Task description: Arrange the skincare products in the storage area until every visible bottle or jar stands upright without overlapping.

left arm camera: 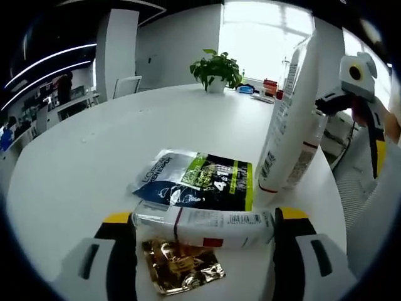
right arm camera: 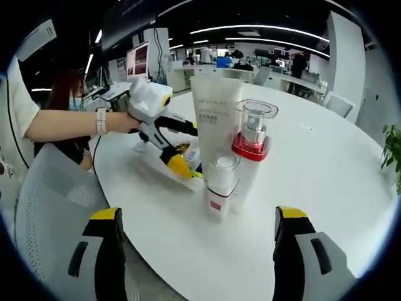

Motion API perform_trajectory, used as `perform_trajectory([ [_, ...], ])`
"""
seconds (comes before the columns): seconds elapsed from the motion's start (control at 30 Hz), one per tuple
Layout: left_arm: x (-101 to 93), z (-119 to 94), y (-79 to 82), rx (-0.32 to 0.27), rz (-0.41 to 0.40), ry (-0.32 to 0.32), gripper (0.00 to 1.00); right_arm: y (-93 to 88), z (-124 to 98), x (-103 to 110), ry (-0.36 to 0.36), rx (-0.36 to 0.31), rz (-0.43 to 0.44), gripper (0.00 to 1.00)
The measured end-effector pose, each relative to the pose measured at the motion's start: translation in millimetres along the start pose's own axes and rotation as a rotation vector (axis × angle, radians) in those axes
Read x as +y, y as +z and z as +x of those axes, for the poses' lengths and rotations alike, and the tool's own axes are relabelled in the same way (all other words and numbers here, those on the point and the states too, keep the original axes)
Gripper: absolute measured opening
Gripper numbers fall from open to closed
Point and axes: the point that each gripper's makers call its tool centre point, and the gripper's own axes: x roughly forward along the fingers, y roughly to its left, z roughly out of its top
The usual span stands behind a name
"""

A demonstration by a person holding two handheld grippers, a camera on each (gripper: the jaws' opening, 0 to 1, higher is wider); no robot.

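I run both grippers over a round white table (left arm camera: 75, 163).

Left gripper (left arm camera: 203, 229): in the left gripper view its two yellow-tipped jaws stand on either side of a small white tube (left arm camera: 203, 226) that lies flat. The tube's long axis runs crosswise between the jaws, and each end meets a jaw, so I read the jaws as closed on it end to end; contact at the right-hand tip looks firm, though the fisheye edge makes that less certain. Under the tube lies a gold sachet (left arm camera: 178, 266). Just beyond it lies a black-and-green sachet (left arm camera: 200, 182), flat on the table.

Upright items: a tall white tube (left arm camera: 291, 119) stands on end near the table's edge, long axis vertical. In the right gripper view this tube stands with a clear-capped pump bottle (right arm camera: 250, 147) with a red collar touching its side, and a small white bottle (right arm camera: 219, 188) just in front of both.

Right gripper (right arm camera: 197, 254): its jaws are spread wide with nothing between them, aimed at the upright group.

Hand pose: in the right gripper view a person's forearm, with a wristband, reaches in level over the table, the hand (right arm camera: 122, 122) wrapped around the left gripper's body, jaws angled down toward the table.

A potted plant (left arm camera: 216, 70) stands at the far edge.
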Motion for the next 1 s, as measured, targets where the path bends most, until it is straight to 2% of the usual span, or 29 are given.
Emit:
perform_trajectory([
  [0.2, -4.5, -8.3, -0.2, 0.001, -0.009, -0.011, 0.87, -7.1, 5.9, 17.1, 0.059, -0.011, 0.106, 0.96],
  [0.43, -9.0, -17.3, 2.1, -0.023, -0.022, 0.003, 0.87, -13.8, 4.1, 20.2, 0.062, -0.004, 0.138, 0.89],
  [0.5, -11.8, -18.6, -0.4, -0.02, -0.016, 0.0, 0.86, -6.7, 1.4, 27.8, 0.104, -0.049, 0.143, 0.87],
  [0.57, -17.3, -21.9, -1.5, -0.018, -0.01, -0.001, 0.86, -3.2, -1.2, 34.3, 0.14, -0.062, 0.176, 0.82],
  [0.73, -23.7, -30.5, -1.5, -0.012, 0.032, -0.003, 0.86, -1.3, -1.1, 37.0, 0.131, -0.068, 0.172, 0.72],
  [0.8, -26.3, -34.2, -0.6, -0.013, 0.046, -0.001, 0.85, -1.0, -0.8, 40.2, 0.146, -0.068, 0.183, 0.65],
  [1.0, -35.6, -37.8, -2.4, -0.005, 0.07, 0.0, 0.85, -0.4, 1.8, 50.1, 0.177, -0.065, 0.216, 0.57],
])
